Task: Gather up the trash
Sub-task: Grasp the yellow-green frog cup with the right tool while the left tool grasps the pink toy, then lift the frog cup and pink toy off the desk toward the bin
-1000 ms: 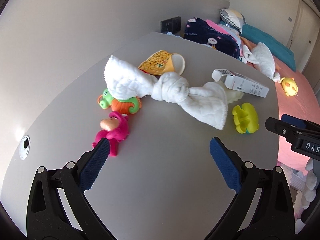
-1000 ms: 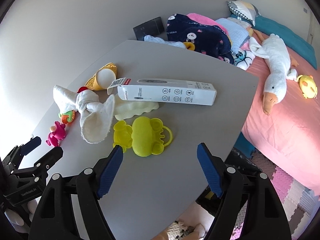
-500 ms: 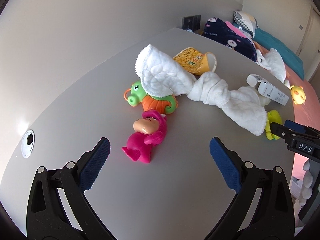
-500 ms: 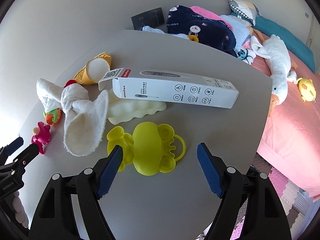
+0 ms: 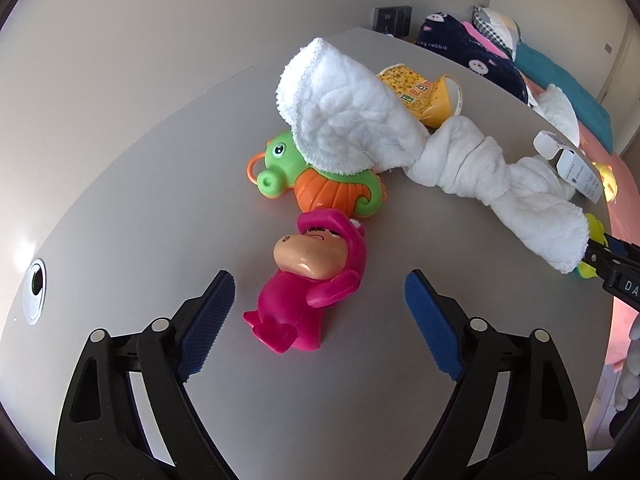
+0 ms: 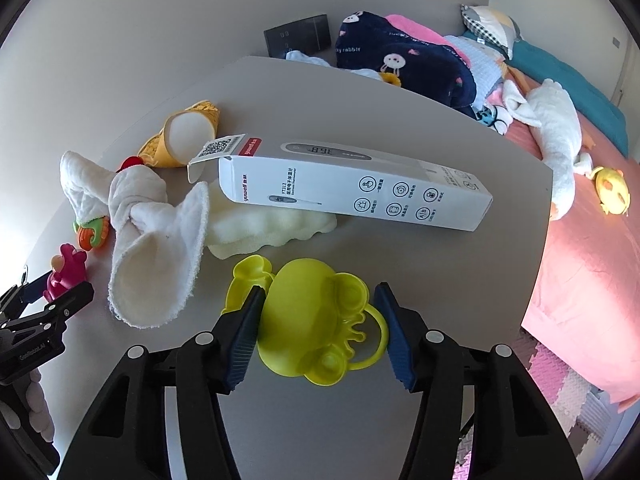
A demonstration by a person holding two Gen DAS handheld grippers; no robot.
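On the grey table [image 5: 160, 168] a pink toy figure [image 5: 316, 276] lies between the fingers of my left gripper [image 5: 318, 286]. Its jaws are closing, and both blue pads stand clear of the toy. In the right wrist view a yellow-green frog toy [image 6: 304, 320] lies between the fingers of my right gripper [image 6: 320, 292]. Those jaws are closing too; the left pad is at the toy's side and the right pad is just off its ring handle. A white thermometer box [image 6: 352, 188] and a tipped yellow paper cup [image 6: 188, 136] lie farther back.
A knotted white cloth [image 5: 400, 136] drapes over a green and orange toy [image 5: 320, 184]. A cream cloth [image 6: 264, 228] lies under the box. The table edge [image 6: 540, 240] drops to a pink bed [image 6: 592, 272] with a plush goose [image 6: 560, 128] and a dark blanket [image 6: 400, 56].
Both grippers have come down closer to the table and their jaws have narrowed. The pink toy now lies between the left fingers and the frog toy between the right ones.
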